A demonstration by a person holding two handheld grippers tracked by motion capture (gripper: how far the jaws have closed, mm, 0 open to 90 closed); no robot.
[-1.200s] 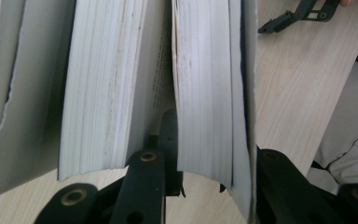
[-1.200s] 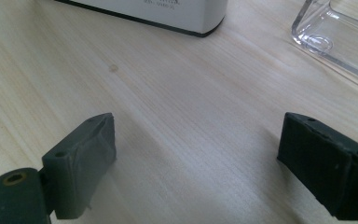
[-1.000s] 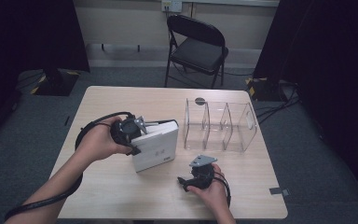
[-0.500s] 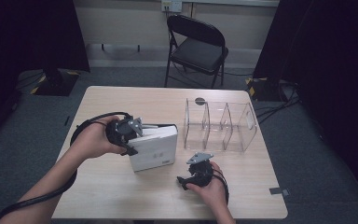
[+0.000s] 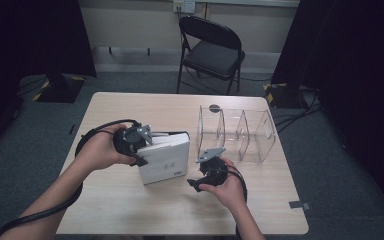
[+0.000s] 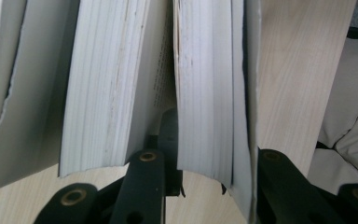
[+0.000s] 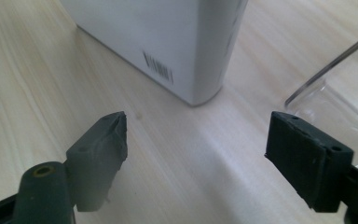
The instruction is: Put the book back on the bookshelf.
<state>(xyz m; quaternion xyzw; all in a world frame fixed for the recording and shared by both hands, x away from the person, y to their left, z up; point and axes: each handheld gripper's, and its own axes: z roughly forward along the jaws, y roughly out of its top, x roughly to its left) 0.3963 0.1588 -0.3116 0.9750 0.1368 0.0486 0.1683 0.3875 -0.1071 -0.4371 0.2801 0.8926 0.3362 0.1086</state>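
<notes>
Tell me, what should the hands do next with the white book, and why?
Probably bring the right gripper up to the book's free corner to steady it. The left gripper grips only some pages and one cover, so the book gapes, and the clear rack beside it waits. The right jaws stand open, closing slightly.

Lower centre of frame: bare table point(image 5: 130, 210) lets you pass; book point(image 5: 166, 159) and clear organizer point(image 5: 240, 134) block centre.

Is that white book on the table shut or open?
Partly open: in the left gripper view the book's pages gape, one jaw of the left gripper slid between them.
</notes>
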